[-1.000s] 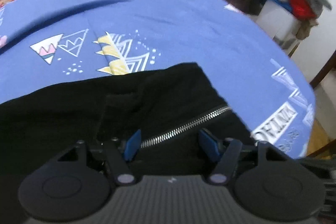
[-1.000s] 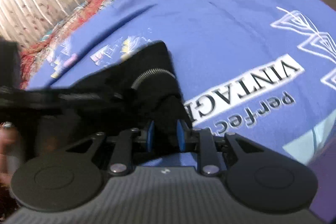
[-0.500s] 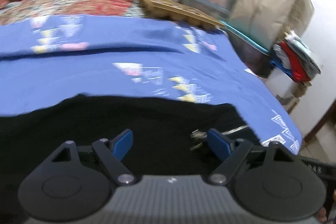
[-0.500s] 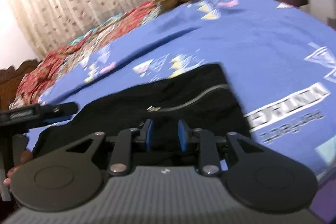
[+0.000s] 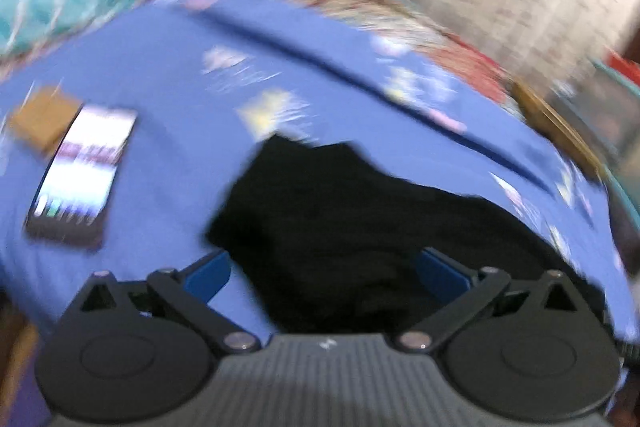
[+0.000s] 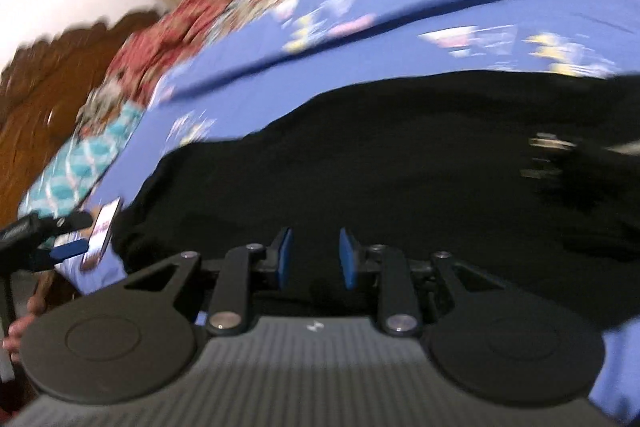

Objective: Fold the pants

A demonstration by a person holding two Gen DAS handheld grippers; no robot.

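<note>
Black fabric pants [image 5: 360,227] lie spread on the blue patterned bedsheet [image 5: 168,75]. Above them the left gripper [image 5: 322,273] is opening, its blue pads wide apart and pressing on nothing. The right gripper [image 6: 314,257] has its pads narrowly parted over the dark cloth; whether they pinch it I cannot tell. A lit smartphone [image 5: 80,179] rests at nine o'clock beside a tan card [image 5: 40,119].

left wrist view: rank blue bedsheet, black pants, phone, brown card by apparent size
1. blue bedsheet
2. black pants
3. phone
4. brown card

Heavy motion blur. Pants partly hidden behind the gripper body, and sit nearer the lens than phone and card.
</note>
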